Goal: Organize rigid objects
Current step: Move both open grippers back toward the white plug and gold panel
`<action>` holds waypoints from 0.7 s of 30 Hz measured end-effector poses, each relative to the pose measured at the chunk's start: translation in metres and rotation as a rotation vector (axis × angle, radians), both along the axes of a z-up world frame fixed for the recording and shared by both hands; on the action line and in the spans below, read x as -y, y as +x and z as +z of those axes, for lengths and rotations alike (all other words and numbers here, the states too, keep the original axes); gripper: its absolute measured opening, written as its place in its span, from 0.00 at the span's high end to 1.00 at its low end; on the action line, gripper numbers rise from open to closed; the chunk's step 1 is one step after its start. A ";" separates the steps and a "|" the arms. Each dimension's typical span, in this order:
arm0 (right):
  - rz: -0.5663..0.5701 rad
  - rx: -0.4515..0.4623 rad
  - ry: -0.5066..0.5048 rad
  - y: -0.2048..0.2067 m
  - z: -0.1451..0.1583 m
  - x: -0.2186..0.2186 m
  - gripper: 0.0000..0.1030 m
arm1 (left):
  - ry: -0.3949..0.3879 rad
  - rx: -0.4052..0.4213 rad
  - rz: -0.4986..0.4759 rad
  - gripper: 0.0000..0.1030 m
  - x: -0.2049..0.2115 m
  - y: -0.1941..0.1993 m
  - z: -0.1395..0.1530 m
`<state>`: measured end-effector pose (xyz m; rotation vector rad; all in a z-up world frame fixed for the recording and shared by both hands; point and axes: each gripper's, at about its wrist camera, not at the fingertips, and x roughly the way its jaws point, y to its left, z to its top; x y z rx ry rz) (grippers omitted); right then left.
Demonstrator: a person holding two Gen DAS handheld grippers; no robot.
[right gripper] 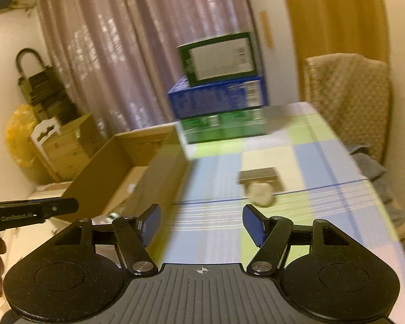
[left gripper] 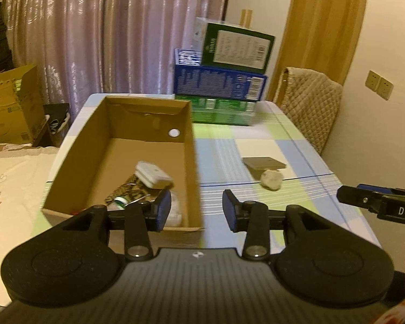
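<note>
stone (left gripper: 270,179) lying on checked tablecloth (left gripper: 297,145), touching tan flat box (left gripper: 264,162), right of cardboard box (left gripper: 187,145) holding white case (left gripper: 152,175). left gripper (left gripper: 197,210) hanging wide open, gripping nothing. right gripper (right gripper: 201,225) likewise gaping, unloaded.

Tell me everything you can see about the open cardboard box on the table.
The cardboard box is a plain brown, shoebox-like carton with no lid on, standing upright on the checked tablecloth at the table's left side. Its far end wall has a small round hole and a creased inner flap. It already holds a white case, a patterned packet and other small items too hidden to name. The open left gripper hangs at its near right corner; contact cannot be told.
</note>
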<state>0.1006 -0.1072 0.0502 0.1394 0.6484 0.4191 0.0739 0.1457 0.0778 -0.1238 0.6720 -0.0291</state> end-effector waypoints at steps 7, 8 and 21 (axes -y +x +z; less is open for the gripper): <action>-0.136 -0.001 -0.059 -0.008 0.001 0.056 0.36 | -0.012 -0.004 -0.069 0.54 0.043 0.007 -0.004; -0.154 -0.005 -0.051 -0.008 0.001 0.065 0.36 | -0.011 -0.006 -0.082 0.52 0.050 0.009 -0.005; -0.216 -0.044 -0.058 0.006 -0.012 0.111 0.35 | 0.022 -0.022 -0.161 0.37 0.111 0.037 -0.028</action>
